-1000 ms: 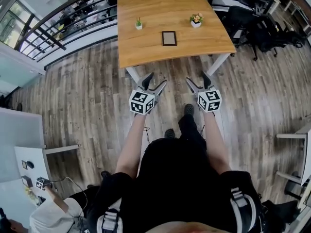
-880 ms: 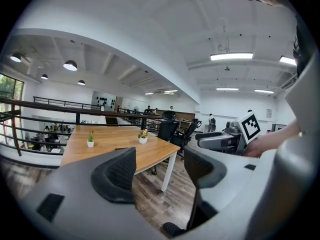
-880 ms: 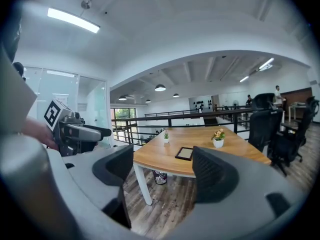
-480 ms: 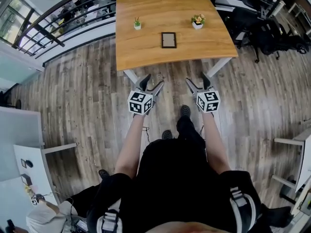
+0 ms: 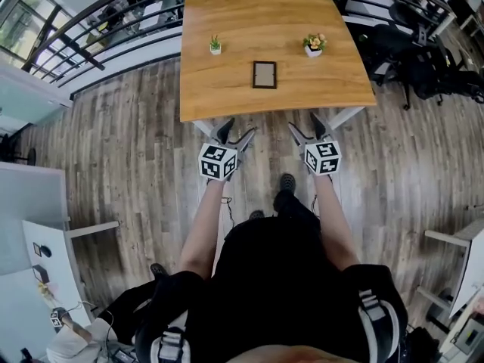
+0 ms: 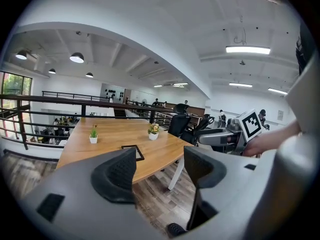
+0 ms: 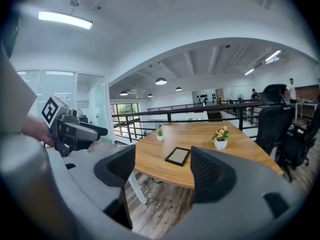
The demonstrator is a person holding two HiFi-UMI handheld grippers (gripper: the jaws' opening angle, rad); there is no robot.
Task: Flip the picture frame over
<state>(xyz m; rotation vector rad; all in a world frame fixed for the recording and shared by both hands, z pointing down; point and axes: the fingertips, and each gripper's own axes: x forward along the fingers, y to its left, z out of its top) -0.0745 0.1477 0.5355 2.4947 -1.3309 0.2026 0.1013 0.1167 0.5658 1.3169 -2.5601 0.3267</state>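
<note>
A dark-rimmed picture frame (image 5: 265, 75) lies flat in the middle of the wooden table (image 5: 227, 97). It also shows as the frame (image 6: 132, 152) in the left gripper view and as the frame (image 7: 178, 155) in the right gripper view. My left gripper (image 5: 236, 131) and right gripper (image 5: 307, 127) hang side by side over the floor, just short of the table's near edge and well apart from the frame. The left gripper (image 6: 160, 171) is open and empty. The right gripper (image 7: 162, 171) is open, its jaws closing slightly with nothing between them.
A small green plant (image 5: 215, 46) and a flower pot (image 5: 314, 45) stand on the table behind the frame. White table legs (image 5: 344, 116) angle down near the grippers. Black office chairs (image 5: 408, 48) crowd the right, a railing (image 5: 98, 21) runs at the back left.
Both grippers have moved forward toward the table's near edge. The table and frame sit lower and closer in the head view. The frame itself has not moved.
</note>
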